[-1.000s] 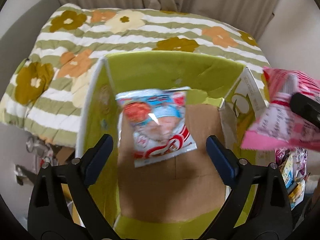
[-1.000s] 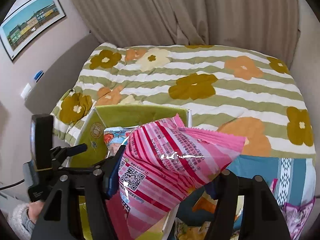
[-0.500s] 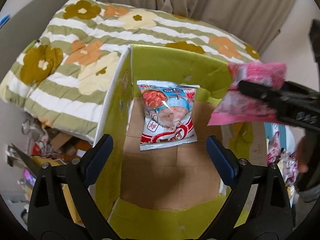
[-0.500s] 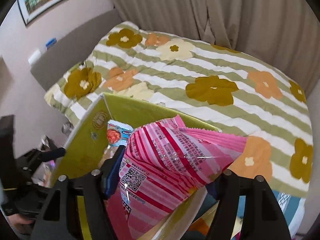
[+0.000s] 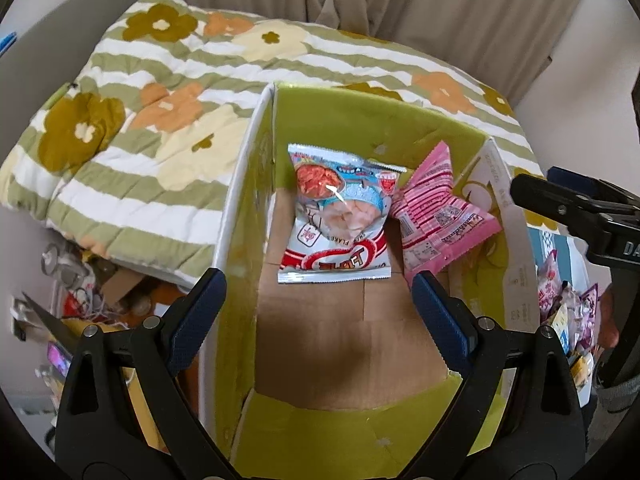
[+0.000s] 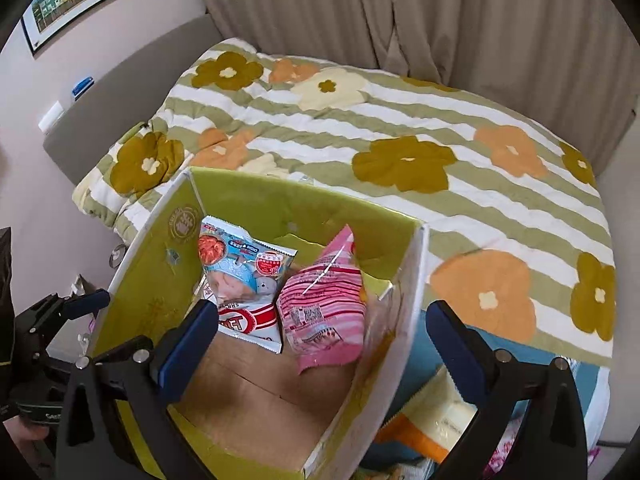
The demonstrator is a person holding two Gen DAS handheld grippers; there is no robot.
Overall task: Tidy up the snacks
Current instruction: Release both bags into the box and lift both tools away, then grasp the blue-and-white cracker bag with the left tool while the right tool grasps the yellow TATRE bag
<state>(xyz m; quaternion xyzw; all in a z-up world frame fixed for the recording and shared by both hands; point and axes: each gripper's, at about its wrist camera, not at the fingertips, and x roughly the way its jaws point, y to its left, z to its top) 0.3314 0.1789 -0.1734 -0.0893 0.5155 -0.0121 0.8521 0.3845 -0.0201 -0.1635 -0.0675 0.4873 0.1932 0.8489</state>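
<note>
1. An open cardboard box with yellow-green walls and a plain brown floor (image 5: 352, 344) stands against the foot of a bed. The left gripper (image 5: 316, 304) hangs above it, its jaws spread wide with nothing between them.
2. Two snacks lie on the box floor at its far end. A white, red and blue foil shrimp-flake packet (image 5: 340, 224) lies flat near the left wall. A pink striped plastic snack bag (image 5: 436, 216) leans into the far right corner, its left edge touching the packet.
3. The right gripper (image 6: 322, 336) hovers over the same box. Its jaws are opening, and the pink bag (image 6: 324, 312) lies below them on the box floor, free of both pads.
4. From the right wrist camera, the blue pad of the left finger (image 6: 188, 344) covers the near corner of the shrimp-flake packet (image 6: 240, 276). The white right wall of the box (image 6: 400, 320) runs up between the two fingers.
5. The near half of the box floor is bare cardboard.
6. A quilt with green and white stripes and orange, brown and cream flowers (image 6: 400, 140) covers the bed behind the box. Beige curtains (image 6: 440, 12) hang beyond it.
7. More snack packets in a loose pile (image 5: 568, 312) sit outside the box to its right. Clutter fills the floor gap to its left (image 5: 80, 280).
</note>
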